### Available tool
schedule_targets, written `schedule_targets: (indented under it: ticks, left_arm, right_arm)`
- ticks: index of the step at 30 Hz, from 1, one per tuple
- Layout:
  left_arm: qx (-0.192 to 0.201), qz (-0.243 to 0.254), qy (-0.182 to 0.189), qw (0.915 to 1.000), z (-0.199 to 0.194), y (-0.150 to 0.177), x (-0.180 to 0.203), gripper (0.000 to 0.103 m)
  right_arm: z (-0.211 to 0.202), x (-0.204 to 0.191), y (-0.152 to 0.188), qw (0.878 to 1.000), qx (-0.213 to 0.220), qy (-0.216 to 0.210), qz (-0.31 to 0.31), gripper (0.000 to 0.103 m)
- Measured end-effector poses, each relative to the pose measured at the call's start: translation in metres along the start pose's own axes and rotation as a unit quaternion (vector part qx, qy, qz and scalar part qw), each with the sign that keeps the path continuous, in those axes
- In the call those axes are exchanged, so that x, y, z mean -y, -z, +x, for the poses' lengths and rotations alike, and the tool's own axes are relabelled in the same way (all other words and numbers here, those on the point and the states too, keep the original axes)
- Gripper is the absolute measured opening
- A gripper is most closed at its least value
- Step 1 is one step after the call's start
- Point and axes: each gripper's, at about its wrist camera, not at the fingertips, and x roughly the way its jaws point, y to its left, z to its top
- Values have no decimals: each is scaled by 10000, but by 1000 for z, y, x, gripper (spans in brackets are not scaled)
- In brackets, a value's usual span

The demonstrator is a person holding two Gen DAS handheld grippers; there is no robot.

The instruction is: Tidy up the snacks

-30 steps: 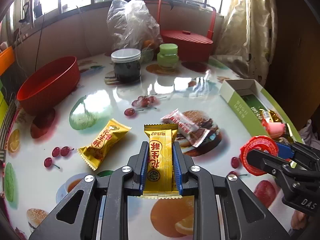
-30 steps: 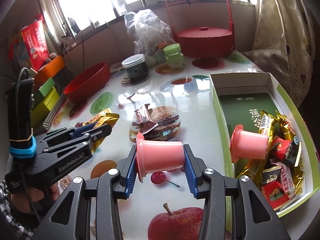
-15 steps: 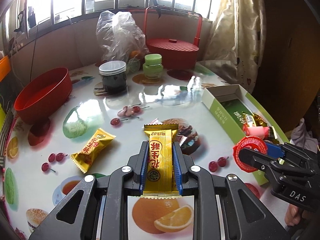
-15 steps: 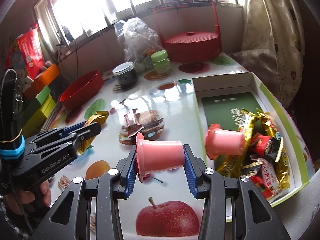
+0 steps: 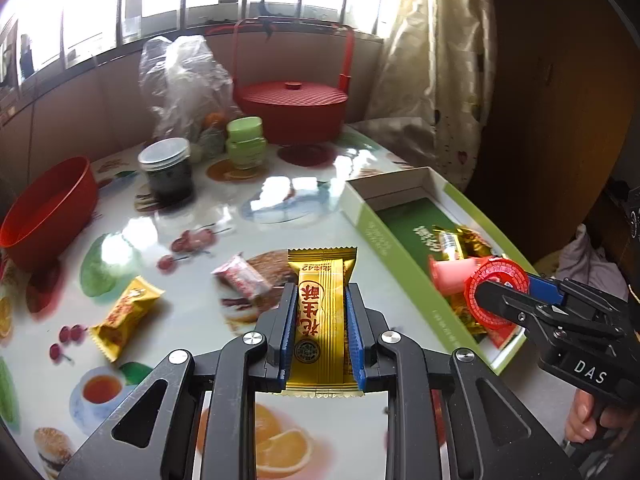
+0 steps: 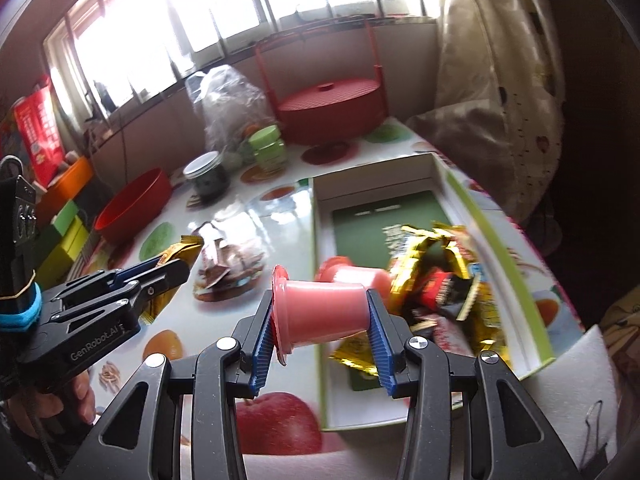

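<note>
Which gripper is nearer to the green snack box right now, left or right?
Right. The right gripper, holding a pink cup, is at the green snack box's near edge. The left gripper, holding a yellow packet, is over the table beside it.

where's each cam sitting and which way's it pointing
Left wrist: rides the left gripper, angled down across the table toward the window; its jaws clamp a yellow snack bar, and the right gripper shows.
Right wrist: rides the right gripper, facing the green box; its jaws clamp a pink cup, and the left gripper shows.
Shared: red basket, red bowl, green box.
</note>
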Motion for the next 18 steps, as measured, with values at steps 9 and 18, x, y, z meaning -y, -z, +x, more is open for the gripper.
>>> schedule_targets:
  ticks: [9, 18]
  left_arm:
    - [-36, 176, 279, 9994, 8, -8, 31, 24]
    - [-110, 248, 549, 9981, 20, -16, 53, 24]
  right_arm:
    - [-12, 28, 3, 9995, 81, 224, 221, 42]
    - [-19, 56, 5, 9977, 118, 512, 428, 42]
